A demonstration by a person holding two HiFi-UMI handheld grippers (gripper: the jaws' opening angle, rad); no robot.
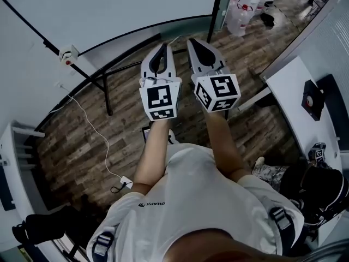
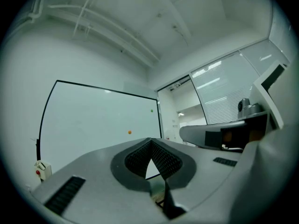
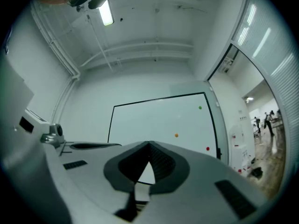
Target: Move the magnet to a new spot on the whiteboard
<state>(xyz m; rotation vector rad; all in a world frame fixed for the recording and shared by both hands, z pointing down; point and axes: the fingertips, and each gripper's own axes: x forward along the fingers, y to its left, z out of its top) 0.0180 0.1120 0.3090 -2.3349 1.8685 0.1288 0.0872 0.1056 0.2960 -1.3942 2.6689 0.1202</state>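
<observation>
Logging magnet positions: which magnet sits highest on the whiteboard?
The green magnet, near the whiteboard's upper right; the orange magnet and red magnet sit lower.

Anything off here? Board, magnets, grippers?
Nothing stands out. The whiteboard stands upright, with a green magnet, an orange magnet and a red magnet on it. The left gripper and right gripper are shut, empty, short of the board. A white cable trails across the floor.

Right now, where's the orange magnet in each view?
Head view: not in it; only a blank part of the whiteboard shows.
Left gripper view: orange magnet, low right on the board.
Right gripper view, right of the board's middle.
Shared landmark: the whiteboard's black frame.
</observation>
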